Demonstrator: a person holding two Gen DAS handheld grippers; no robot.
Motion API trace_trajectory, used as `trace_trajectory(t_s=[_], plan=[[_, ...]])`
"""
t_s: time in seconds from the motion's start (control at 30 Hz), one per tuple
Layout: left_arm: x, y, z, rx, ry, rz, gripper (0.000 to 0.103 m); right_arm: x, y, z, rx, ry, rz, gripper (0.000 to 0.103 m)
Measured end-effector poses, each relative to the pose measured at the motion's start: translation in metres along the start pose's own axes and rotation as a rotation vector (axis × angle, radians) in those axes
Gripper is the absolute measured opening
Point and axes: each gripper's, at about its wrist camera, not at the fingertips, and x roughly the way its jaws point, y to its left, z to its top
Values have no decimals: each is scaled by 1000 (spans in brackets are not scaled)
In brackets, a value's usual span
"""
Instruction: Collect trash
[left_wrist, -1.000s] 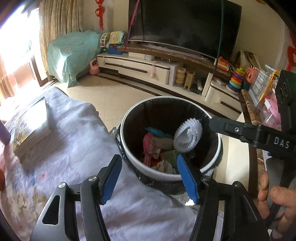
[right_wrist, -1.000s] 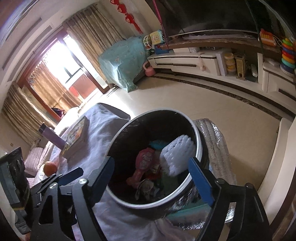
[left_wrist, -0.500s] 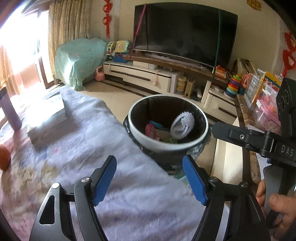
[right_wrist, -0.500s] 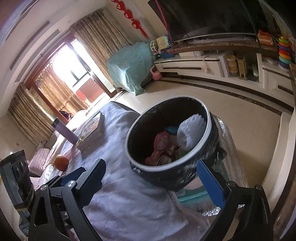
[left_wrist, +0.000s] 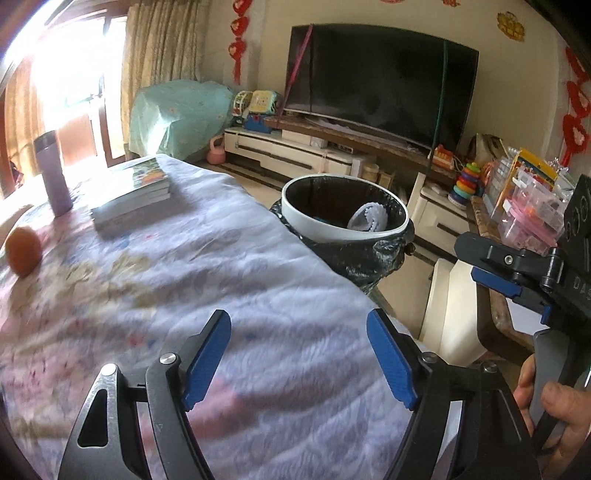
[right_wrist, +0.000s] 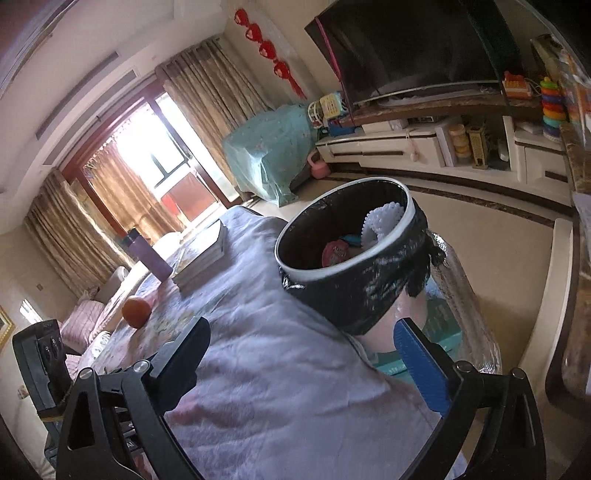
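A round trash bin (left_wrist: 325, 230) with a white rim and black liner stands past the far edge of the cloth-covered table (left_wrist: 207, 280). It also shows in the right wrist view (right_wrist: 354, 291). Inside lie a white ribbed cup (left_wrist: 369, 218), which also shows in the right wrist view (right_wrist: 380, 221), and a pink wrapper (right_wrist: 336, 253). My left gripper (left_wrist: 299, 358) is open and empty above the table, well short of the bin. My right gripper (right_wrist: 306, 354) is open and empty, also back from the bin; it shows at the right of the left wrist view (left_wrist: 495, 273).
On the table lie a stack of books (left_wrist: 136, 192), a purple bottle (left_wrist: 51, 173) and an orange (left_wrist: 24, 251). Beyond the bin are floor, a TV cabinet (left_wrist: 314, 155) and toy shelves (left_wrist: 524, 192) at the right.
Both grippers have pulled back from over the bin toward me. The bin now looks smaller and farther, and more of the table shows. Both stay open and empty.
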Motion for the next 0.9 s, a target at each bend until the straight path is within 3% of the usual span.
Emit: trace_trajectory(t_s=[0.2,0.37,0.4,0.53,0.63,0.77,0.9], plan=[[-47,8,-13,-45,-125,1,77,-20,10,-10,-52,-61,-31,100],[-83,7,-23,-46,-276,71,102,-55,41,-12,-221,-248,-132,103],[-88,6,-25,-41,-299,94,102,-58,44,-15,-245,-273,-152,103],[-93,9,-39,-53,-327,138,102,-58,52,-26,-291,-318,-266,103],[-93,10,-49,-64,-350,157,102,-55,48,-33,-278,-330,-282,103],[-80,2,-62,-49,-377,238,102,-56,52,-40,-300,-366,-303,103],[-70,1,-66,-45,-377,248,102,-59,59,-47,-329,-392,-312,103]])
